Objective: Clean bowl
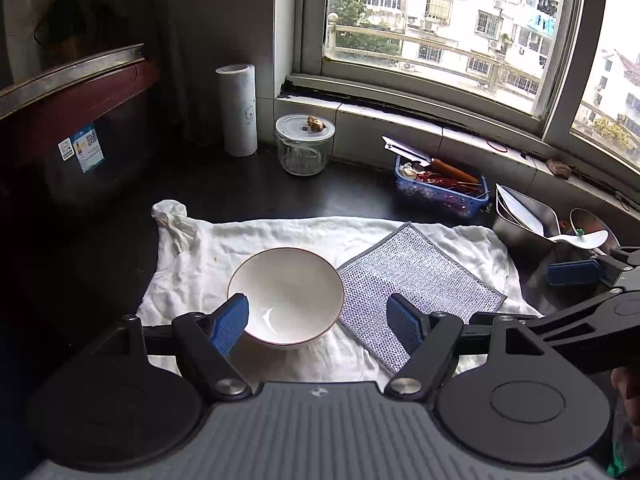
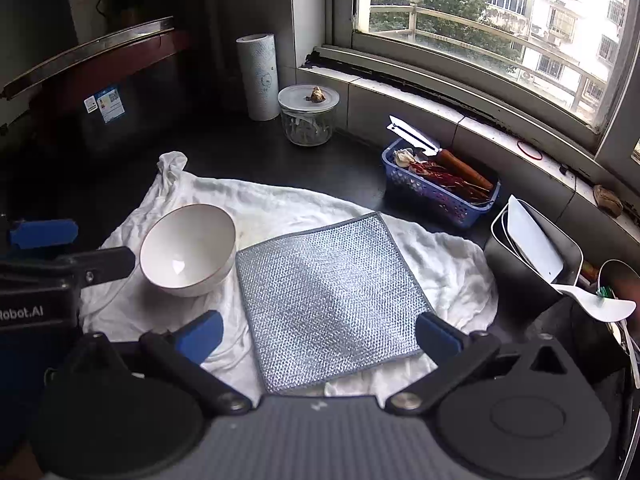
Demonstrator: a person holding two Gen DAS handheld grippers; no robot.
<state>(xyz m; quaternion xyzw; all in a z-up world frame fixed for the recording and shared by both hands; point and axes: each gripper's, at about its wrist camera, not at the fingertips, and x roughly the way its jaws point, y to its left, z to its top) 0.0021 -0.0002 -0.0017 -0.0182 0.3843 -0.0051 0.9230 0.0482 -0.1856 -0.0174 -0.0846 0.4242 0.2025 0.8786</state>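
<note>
Bowl (image 1: pixel 286 296) sits beside scouring cloth (image 2: pixel 332 300), untouched; both tools, left tool (image 1: pixel 316 320) and right tool (image 2: pixel 320 334), hang spread. Cleaning seems unstarted: next, pinching cloth.

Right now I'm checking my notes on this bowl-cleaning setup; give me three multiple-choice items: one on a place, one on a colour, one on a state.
1. Where does the silver scrubbing cloth lie?
A. inside the bowl
B. flat on the white towel, beside the bowl
C. in the basket

2. What colour is the basket?
A. blue
B. green
C. yellow

3. How is the left gripper?
A. shut on the bowl
B. shut on the cloth
C. open

Answers: 1 B, it lies spread on the white towel, right of the bowl. 2 A, its plastic mesh walls are blue. 3 C, its blue pads stand wide apart, holding nothing.
</note>
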